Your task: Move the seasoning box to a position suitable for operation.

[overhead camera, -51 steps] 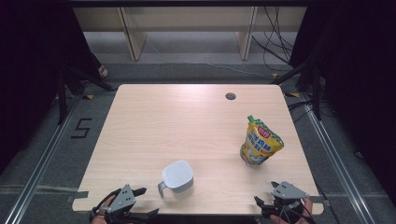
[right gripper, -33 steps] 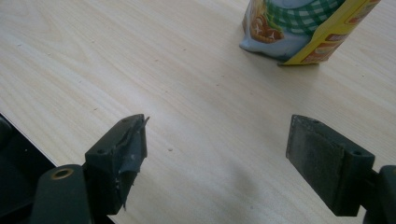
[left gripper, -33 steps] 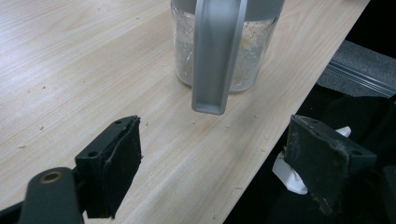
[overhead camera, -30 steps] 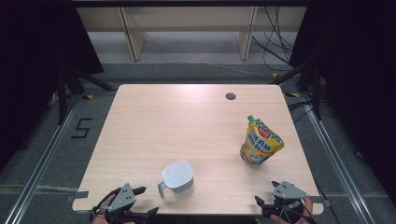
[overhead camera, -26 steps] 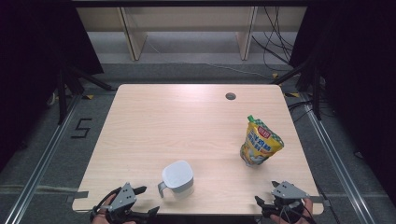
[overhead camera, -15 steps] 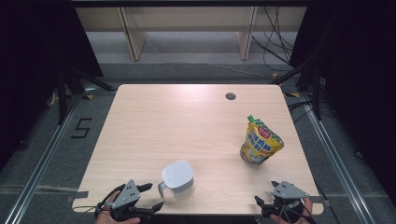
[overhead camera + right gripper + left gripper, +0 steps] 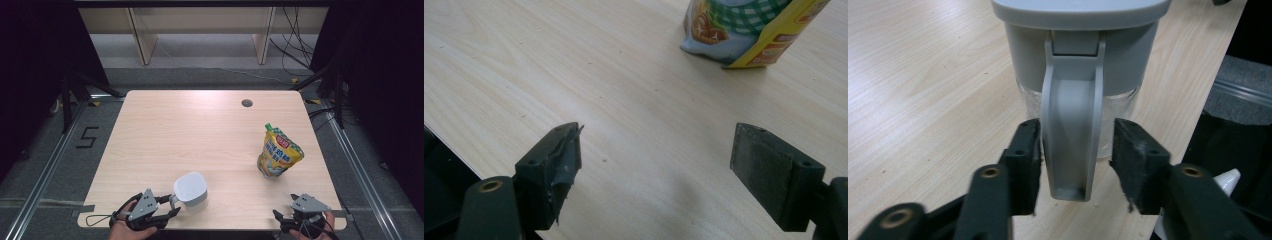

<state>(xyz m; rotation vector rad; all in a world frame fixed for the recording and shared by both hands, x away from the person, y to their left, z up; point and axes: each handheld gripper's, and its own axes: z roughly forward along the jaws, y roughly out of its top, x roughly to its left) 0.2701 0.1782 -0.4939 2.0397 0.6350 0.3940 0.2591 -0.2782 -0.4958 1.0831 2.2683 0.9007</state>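
Left gripper jaws closing round jug handle, not pinching yet. Hard slick plastic, probably light; you grip handle mid-height. Right gripper jaws spread, empty.

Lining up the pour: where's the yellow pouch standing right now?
In the high view the yellow pouch stands upright on the table's right side, ahead of the right tool, well apart from the grey jug.

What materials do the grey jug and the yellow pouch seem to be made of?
The jug looks like matte grey moulded plastic on its lid and handle, with a clear lower body, probably also plastic. The pouch seems glossy printed plastic film: it shines and creases softly at its base.
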